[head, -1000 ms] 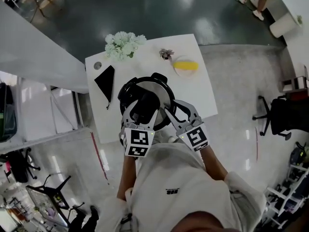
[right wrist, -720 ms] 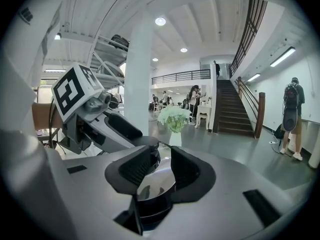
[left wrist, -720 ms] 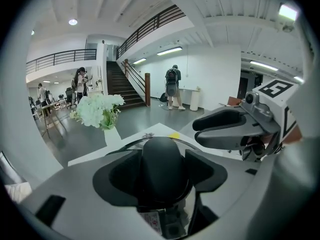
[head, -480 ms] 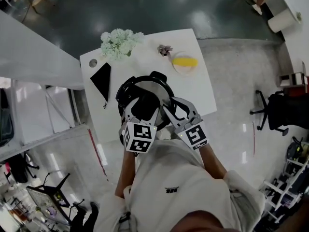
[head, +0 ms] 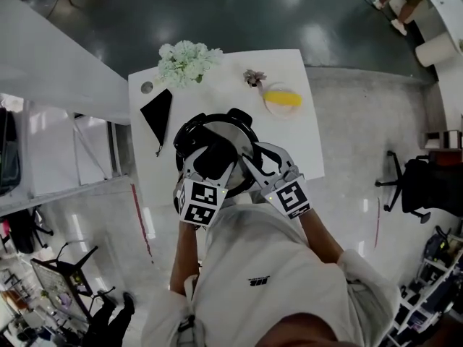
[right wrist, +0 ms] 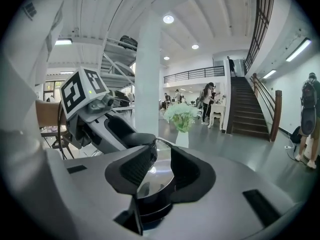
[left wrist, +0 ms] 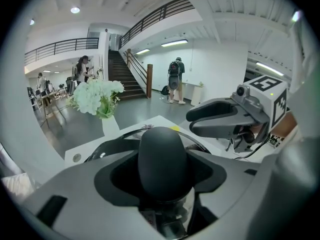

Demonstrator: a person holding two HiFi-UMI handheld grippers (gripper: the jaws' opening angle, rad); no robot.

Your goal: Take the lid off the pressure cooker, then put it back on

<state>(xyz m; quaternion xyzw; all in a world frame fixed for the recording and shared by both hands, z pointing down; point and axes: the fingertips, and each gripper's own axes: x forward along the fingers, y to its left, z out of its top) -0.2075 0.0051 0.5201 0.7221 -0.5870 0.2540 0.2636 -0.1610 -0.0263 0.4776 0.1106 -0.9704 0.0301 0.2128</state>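
Two grippers are staying on the pressure cooker, just as they were half a second and a full second ago; nothing in your hold is changing. Your left gripper is clamping the black knob at the middle of the lid, with its jaws pressing in on either side of that knob. Your right gripper is reaching in over the near right edge of the cooker. Its jaws are gripping the dark rim there, and the shiny lid surface is showing between the pads.

The lid is sitting on the cooker, as it was in both earlier frames. The cooker is standing at the near side of the white table, right in front of you.

Only the framing is differing. In the head view the whole table is showing a little farther right than half a second ago, and your left gripper's marker cube is sitting slightly farther left. The things on the table are keeping their places relative to one another. The bunch of white flowers is standing at the far left corner, and the black pouch is lying left of the cooker. The small plant and the plate with a yellow item are resting beyond the cooker on the right.
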